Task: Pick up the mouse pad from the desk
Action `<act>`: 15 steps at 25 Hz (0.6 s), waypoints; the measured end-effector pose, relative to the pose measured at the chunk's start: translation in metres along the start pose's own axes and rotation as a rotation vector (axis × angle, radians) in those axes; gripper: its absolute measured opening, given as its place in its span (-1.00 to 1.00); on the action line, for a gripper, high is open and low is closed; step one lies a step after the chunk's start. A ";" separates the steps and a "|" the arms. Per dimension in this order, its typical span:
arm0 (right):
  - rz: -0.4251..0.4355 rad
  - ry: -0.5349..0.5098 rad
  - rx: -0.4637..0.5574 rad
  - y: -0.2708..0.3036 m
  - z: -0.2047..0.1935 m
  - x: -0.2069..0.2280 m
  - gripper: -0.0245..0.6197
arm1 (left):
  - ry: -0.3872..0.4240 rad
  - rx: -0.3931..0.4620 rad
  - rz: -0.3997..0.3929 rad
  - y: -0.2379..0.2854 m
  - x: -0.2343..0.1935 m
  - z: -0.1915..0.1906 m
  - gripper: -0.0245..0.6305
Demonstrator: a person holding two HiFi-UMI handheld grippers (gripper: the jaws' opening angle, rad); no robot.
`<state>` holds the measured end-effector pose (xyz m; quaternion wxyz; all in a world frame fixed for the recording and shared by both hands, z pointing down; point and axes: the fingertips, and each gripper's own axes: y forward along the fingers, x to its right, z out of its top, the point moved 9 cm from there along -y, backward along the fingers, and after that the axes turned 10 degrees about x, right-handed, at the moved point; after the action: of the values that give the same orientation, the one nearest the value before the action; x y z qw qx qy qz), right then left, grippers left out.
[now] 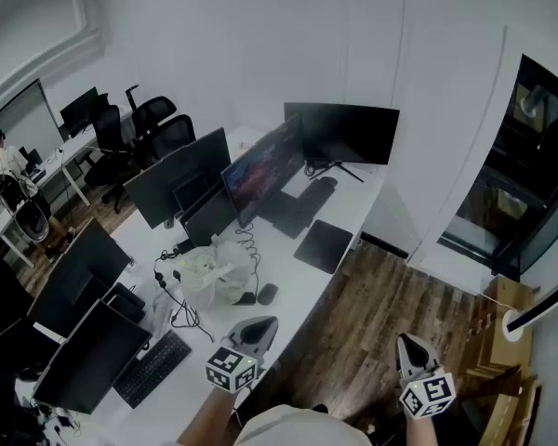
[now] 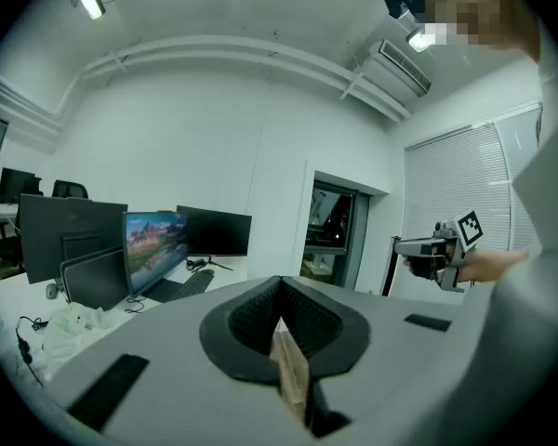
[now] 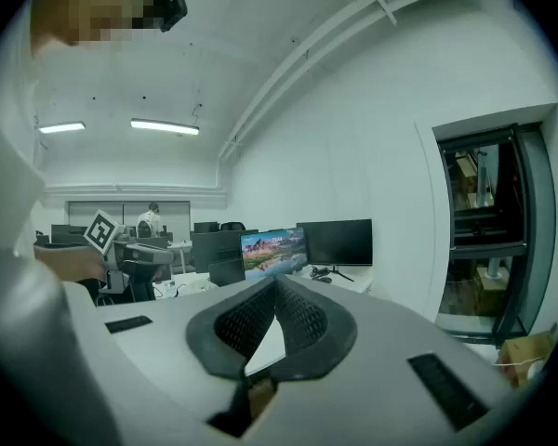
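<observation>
Hovering short of mouse pad (image 1: 324,245): left gripper (image 1: 263,324), right gripper (image 1: 405,344); jaws together.

Right gripper (image 3: 277,282), jaws together, empty; lit monitor (image 3: 273,249) beyond.

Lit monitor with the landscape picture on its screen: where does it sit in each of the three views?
Head view: the lit monitor is near the middle, a little above centre.
Left gripper view: it is left of middle, just below mid height.
Right gripper view: it is at the middle, just below mid height.
Shared landmark: the dark monitor stands beside it, to its right in every view.
</observation>
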<state>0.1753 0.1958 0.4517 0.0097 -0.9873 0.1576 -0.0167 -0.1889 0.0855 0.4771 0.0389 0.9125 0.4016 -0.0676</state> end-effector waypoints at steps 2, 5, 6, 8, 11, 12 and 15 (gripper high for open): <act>0.001 0.000 0.000 -0.001 -0.001 -0.001 -0.89 | 0.000 0.001 -0.001 0.000 0.001 -0.001 -0.88; 0.005 0.000 -0.001 -0.003 -0.001 -0.001 -0.89 | -0.002 0.002 -0.003 0.000 0.003 -0.001 -0.88; 0.006 0.000 -0.002 -0.003 -0.001 -0.001 -0.89 | -0.002 0.001 -0.004 -0.001 0.004 -0.001 -0.88; 0.009 0.000 -0.004 -0.005 -0.001 -0.002 -0.89 | -0.004 -0.003 -0.003 -0.001 0.005 -0.002 -0.88; 0.009 -0.001 -0.005 -0.008 -0.001 -0.002 -0.89 | -0.008 -0.004 -0.004 -0.001 0.009 -0.003 -0.88; 0.006 0.001 -0.004 -0.008 -0.002 -0.001 -0.89 | -0.008 -0.004 -0.004 -0.001 0.010 -0.003 -0.88; -0.008 0.014 -0.001 -0.010 -0.003 0.003 -0.89 | -0.004 -0.008 -0.002 0.001 0.012 -0.005 -0.88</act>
<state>0.1806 0.2042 0.4548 0.0083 -0.9878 0.1538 -0.0237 -0.1795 0.0942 0.4797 0.0435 0.9118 0.4025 -0.0681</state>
